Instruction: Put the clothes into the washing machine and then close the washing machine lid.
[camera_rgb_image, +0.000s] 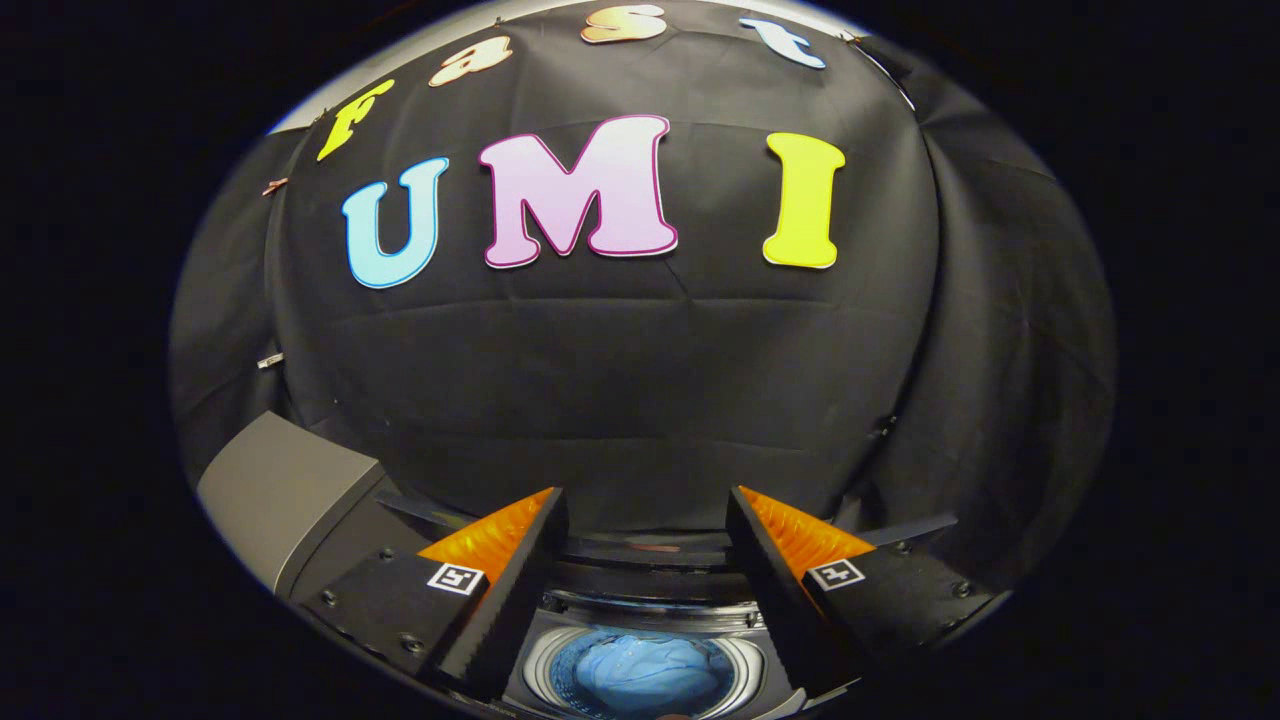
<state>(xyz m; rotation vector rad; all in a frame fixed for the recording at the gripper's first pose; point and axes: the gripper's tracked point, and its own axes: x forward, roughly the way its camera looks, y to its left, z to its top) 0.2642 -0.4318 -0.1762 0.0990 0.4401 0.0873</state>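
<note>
- The gripper is held above the washer, its fingers spread wide apart and gripping nothing.
- Between the fingers and below them lies the open drum, a round tub with a pale ribbed inner wall.
- The clothes, a crumpled light-blue bundle, sit inside the drum, filling most of its bottom.
- The bundle is well below the fingertips and not touching them.
- The washer's dark top rim curves just beyond the drum, running between the two fingers.
- The lid, a grey flat panel, stands raised to the left of the left finger, tilted up and away from the drum opening; the washer is not closed.
- Beyond the washer hangs the booth's wall, black cloth with soft horizontal creases.
- A second fold of black cloth hangs to the right, beyond the right finger.
- Each finger carries a small square marker on its upper face near the base.
</note>
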